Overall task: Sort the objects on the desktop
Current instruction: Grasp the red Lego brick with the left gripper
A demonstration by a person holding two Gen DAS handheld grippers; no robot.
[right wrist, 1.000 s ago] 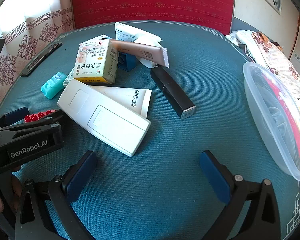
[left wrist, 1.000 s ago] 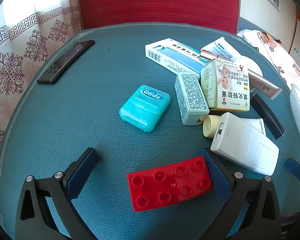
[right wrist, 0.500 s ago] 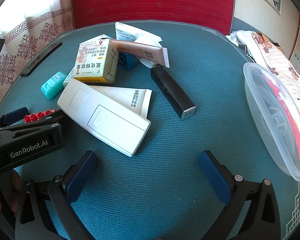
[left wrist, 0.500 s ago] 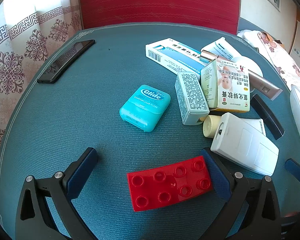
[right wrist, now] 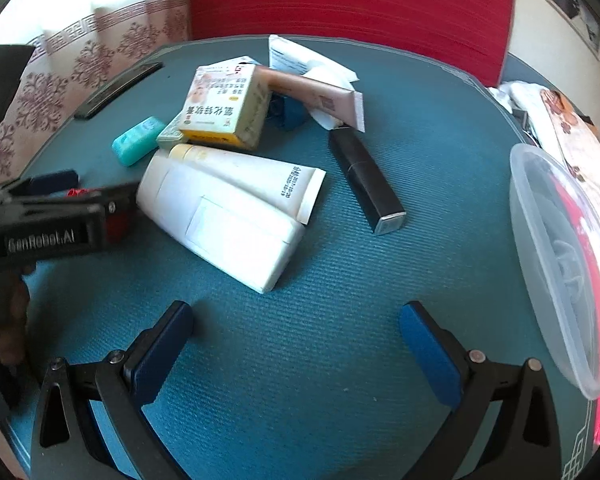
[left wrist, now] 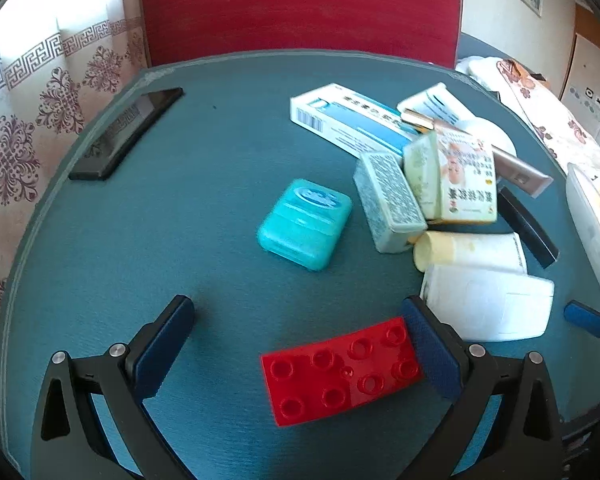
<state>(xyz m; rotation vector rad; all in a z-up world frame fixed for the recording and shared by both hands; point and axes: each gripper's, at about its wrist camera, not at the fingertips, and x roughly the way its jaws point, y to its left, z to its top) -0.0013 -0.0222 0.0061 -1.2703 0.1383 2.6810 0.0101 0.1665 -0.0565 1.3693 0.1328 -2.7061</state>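
My left gripper (left wrist: 300, 340) is open; a red toy brick (left wrist: 340, 370) lies on the teal table between its fingers, touching the right finger. Ahead lie a teal floss box (left wrist: 304, 224), a pale green box (left wrist: 390, 200), a yellow carton (left wrist: 460, 178), a cream tube (left wrist: 468, 250) and a white flat case (left wrist: 488, 306). My right gripper (right wrist: 298, 350) is open and empty over bare table. Ahead of it lie the white case (right wrist: 224, 224), the cream tube (right wrist: 260, 178), the yellow carton (right wrist: 224, 108) and a black stick (right wrist: 366, 180). The left gripper (right wrist: 52, 204) shows at the left.
A clear plastic tub (right wrist: 560, 264) stands at the table's right edge. A black phone (left wrist: 126, 132) lies at the far left edge. A long white-blue box (left wrist: 348, 120) and a pink tube (right wrist: 316, 96) lie at the back of the pile. A red chair back (left wrist: 300, 4) stands behind.
Both views have shifted a little; the right gripper has moved forward and left toward the pile. The left gripper has shifted slightly. Both jaws stay open and the objects lie as before.
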